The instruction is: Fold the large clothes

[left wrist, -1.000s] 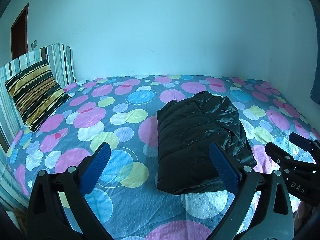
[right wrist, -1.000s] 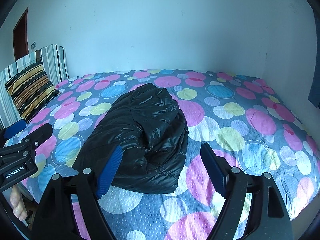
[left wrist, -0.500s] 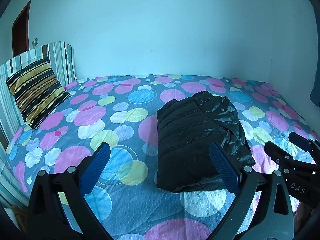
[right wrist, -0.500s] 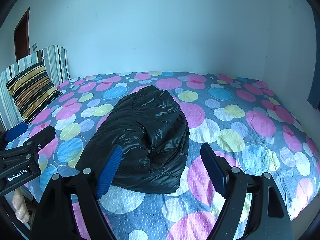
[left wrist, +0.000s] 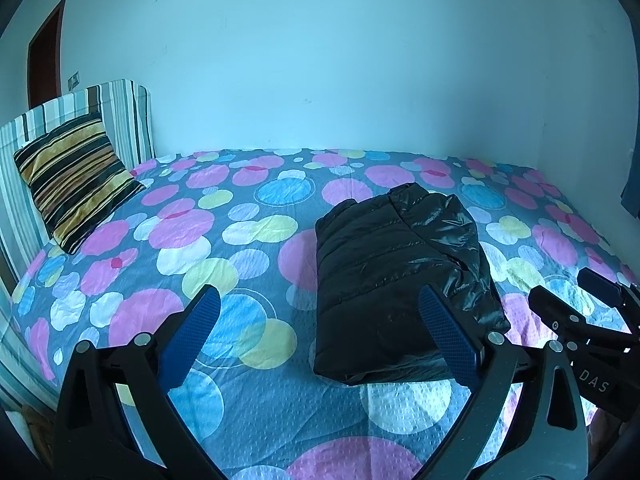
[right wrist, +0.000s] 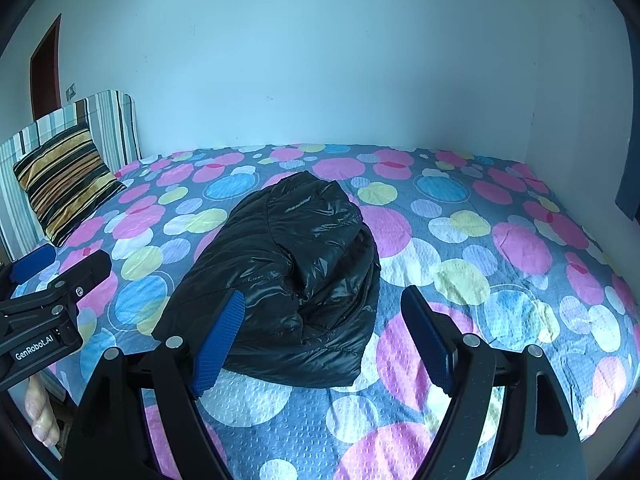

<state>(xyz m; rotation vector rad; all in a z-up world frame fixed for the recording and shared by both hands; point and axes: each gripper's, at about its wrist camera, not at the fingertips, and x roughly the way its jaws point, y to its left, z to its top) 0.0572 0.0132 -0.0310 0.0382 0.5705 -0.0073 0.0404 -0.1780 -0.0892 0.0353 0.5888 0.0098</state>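
A black puffer jacket (left wrist: 396,276) lies folded into a compact rectangle on the bed (left wrist: 224,412) with its dotted cover. It also shows in the right wrist view (right wrist: 288,272). My left gripper (left wrist: 320,340) is open and empty, held above the bed's near edge, with the jacket's near end between and behind its fingers. My right gripper (right wrist: 324,336) is open and empty, held back from the jacket's near end. Each gripper shows at the edge of the other's view (left wrist: 592,320) (right wrist: 52,292).
A striped cushion (left wrist: 76,188) leans on a striped headboard (left wrist: 120,116) at the far left. White walls close the bed at the back and right. A dark door (left wrist: 44,64) stands at the far left.
Both grippers have drawn slightly back and up from the bed. The jacket has not moved and both grippers stay open.
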